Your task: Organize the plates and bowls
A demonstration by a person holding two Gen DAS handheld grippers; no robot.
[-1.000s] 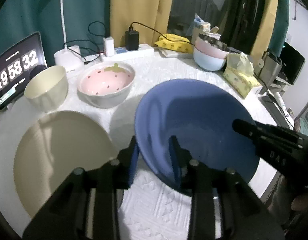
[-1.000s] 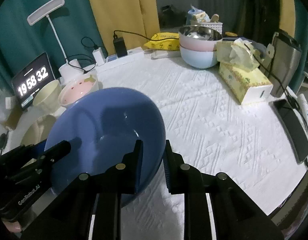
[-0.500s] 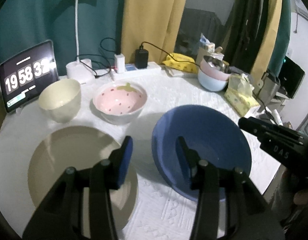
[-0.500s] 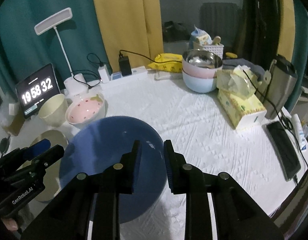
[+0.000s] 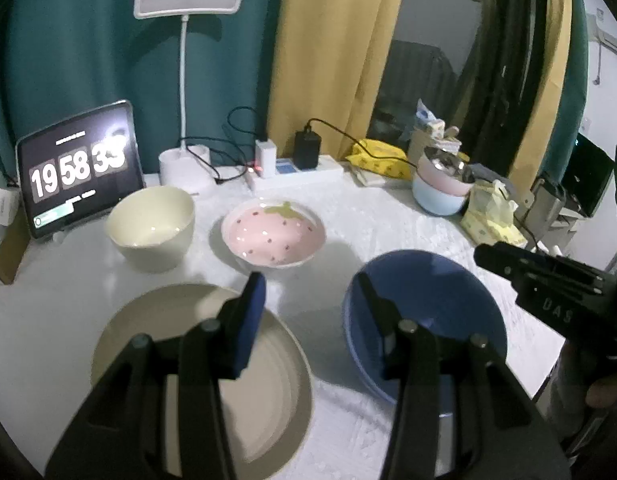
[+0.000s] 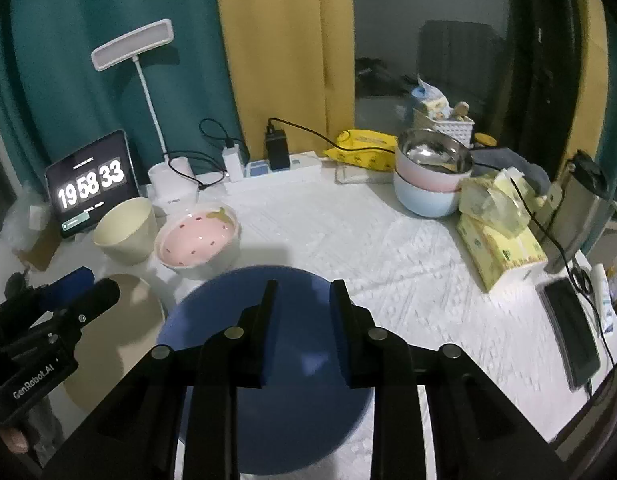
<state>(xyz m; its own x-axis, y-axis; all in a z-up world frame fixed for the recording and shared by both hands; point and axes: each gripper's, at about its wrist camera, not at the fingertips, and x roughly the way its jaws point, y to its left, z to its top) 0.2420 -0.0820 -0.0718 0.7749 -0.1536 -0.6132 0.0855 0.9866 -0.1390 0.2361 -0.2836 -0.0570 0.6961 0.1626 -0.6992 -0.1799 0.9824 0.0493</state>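
A blue plate [image 5: 440, 308] [image 6: 304, 432] lies flat on the white tablecloth, with a larger beige plate [image 5: 276, 400] [image 6: 120, 344] to its left. Behind them stand a cream bowl [image 5: 152, 232] [image 6: 126, 230] and a pink strawberry bowl [image 5: 274, 236] [image 6: 198, 242]. My left gripper [image 5: 310, 300] hangs open above the gap between the two plates, with nothing between its fingers. My right gripper [image 6: 304, 306] hovers over the blue plate; its jaws are opening and grip nothing. Each gripper shows at the edge of the other's view.
At the back stand a tablet clock [image 5: 78, 168], a desk lamp [image 5: 184, 80] and a power strip [image 6: 272, 170]. Stacked bowls topped by a steel one [image 6: 428, 184], tissue packs [image 6: 500, 236], a metal flask [image 6: 580, 216] and a phone [image 6: 572, 336] crowd the right side.
Both grippers have let go of the blue plate's rim, opened and drawn up and back. The plate, earlier tilted between them, now rests flat on the cloth.
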